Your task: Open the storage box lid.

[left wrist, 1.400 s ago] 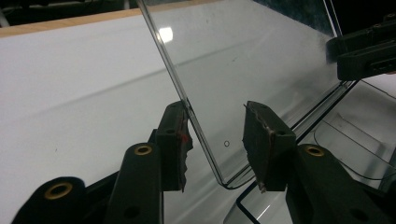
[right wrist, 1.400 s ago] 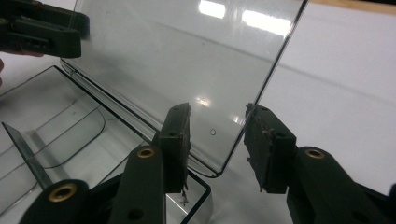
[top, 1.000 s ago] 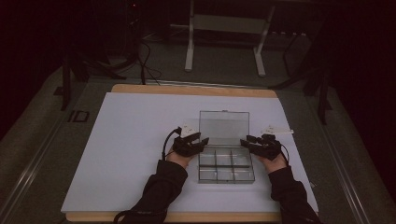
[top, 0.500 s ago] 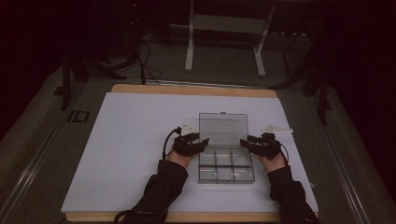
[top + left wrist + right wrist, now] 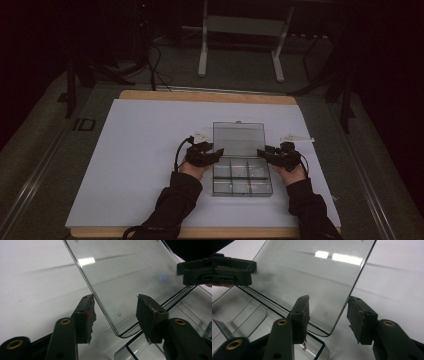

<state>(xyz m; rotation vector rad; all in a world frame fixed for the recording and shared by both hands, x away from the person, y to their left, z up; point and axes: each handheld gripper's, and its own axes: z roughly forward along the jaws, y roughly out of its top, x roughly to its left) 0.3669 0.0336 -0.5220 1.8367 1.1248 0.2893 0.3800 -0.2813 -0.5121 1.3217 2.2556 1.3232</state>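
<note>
i keep both grippers, left (image 5: 216, 153) and right (image 5: 262, 152), fingers parted and just opening off the lid (image 5: 238, 138), then back away toward 6 o'clock.

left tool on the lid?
Apart. Left gripper view: left tool straddles the lid corner; its jaws have just been opening, right one clear, left one at the edge.

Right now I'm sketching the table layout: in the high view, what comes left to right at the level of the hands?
Bare white mat → left gripper → clear box → right gripper → mat again.
</note>
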